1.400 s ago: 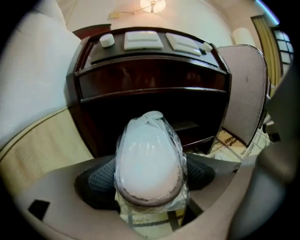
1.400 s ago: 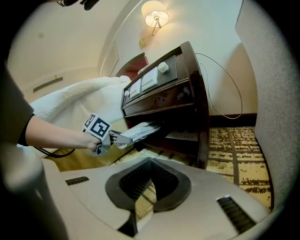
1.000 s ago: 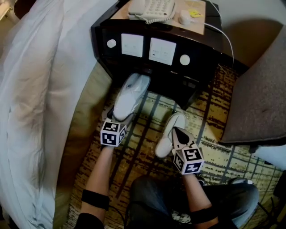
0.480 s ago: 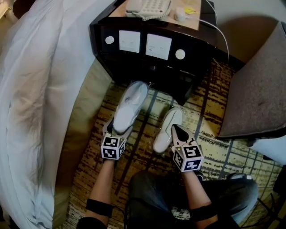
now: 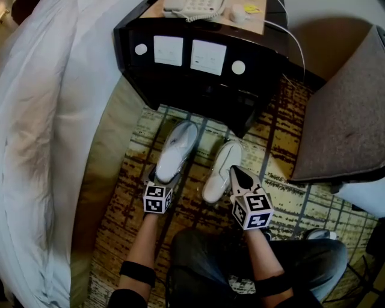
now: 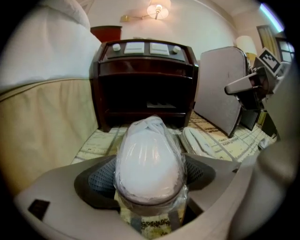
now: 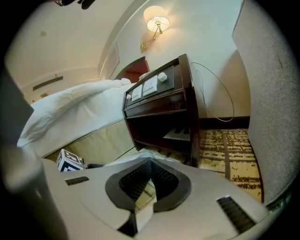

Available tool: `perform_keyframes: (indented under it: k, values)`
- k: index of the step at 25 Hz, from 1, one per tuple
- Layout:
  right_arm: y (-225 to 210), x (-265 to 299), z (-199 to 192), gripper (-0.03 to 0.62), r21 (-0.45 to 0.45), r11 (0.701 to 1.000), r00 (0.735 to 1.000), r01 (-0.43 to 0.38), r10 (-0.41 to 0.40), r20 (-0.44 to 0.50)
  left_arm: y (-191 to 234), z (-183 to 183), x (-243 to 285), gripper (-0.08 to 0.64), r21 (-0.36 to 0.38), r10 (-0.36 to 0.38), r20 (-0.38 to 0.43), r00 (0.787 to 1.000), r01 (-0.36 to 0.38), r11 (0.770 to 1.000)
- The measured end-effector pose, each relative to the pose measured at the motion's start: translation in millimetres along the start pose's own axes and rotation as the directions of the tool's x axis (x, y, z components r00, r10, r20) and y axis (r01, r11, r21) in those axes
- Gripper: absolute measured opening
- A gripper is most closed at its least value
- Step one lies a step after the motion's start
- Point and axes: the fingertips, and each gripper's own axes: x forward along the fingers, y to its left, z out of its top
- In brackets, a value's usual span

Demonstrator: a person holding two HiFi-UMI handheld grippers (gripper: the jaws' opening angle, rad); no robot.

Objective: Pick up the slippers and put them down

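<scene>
A white slipper wrapped in clear plastic points toward the nightstand, and my left gripper is shut on its heel. In the left gripper view the slipper fills the gap, and both pads press its sides. It hangs low over the patterned carpet; I cannot tell if it touches. A second white slipper lies on the carpet just to its right, also seen as the slipper. My right gripper is shut and empty, beside that second slipper's heel; its jaws meet with nothing between them.
A dark nightstand with a telephone on top stands straight ahead. The bed runs along the left. A grey chair sits at the right. My knees are at the bottom of the head view.
My left gripper has drawn the wrapped slipper back from the nightstand and lower, so it now sits alongside the second slipper. The right gripper has stayed where it was.
</scene>
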Motion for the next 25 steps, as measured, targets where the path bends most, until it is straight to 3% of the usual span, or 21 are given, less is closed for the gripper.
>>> perform_keyframes:
  k: [12,13,14,17,25]
  values:
    - [-3.2,4.8,-10.7,0.0,0.004,1.0,1.0,0.005,-0.005,-0.025,-0.8,-54.0,33.1,0.41,-0.037,-0.02,-0.137,0.99,0.015,0.999]
    - [-2.8,5.0,-11.2,0.0,0.003,1.0,1.0,0.005,-0.004,-0.026,-4.7,-58.0,32.9,0.433,-0.042,-0.029,-0.163,0.986,0.022,0.999]
    - [-2.5,5.3,-11.6,0.0,0.002,1.0,1.0,0.004,-0.004,-0.027,-8.5,-62.7,33.0,0.506,-0.048,-0.04,-0.189,0.981,0.031,0.998]
    - [-2.9,5.9,-13.0,0.0,0.002,1.0,1.0,0.002,-0.002,-0.029,-12.5,-77.0,33.9,0.515,-0.06,-0.055,-0.24,0.969,0.042,0.997]
    - [-3.6,5.9,-16.7,0.0,0.01,1.0,0.999,0.001,0.0,-0.035,-5.9,-64.5,25.1,0.515,-0.046,-0.034,-0.217,0.976,0.024,0.999]
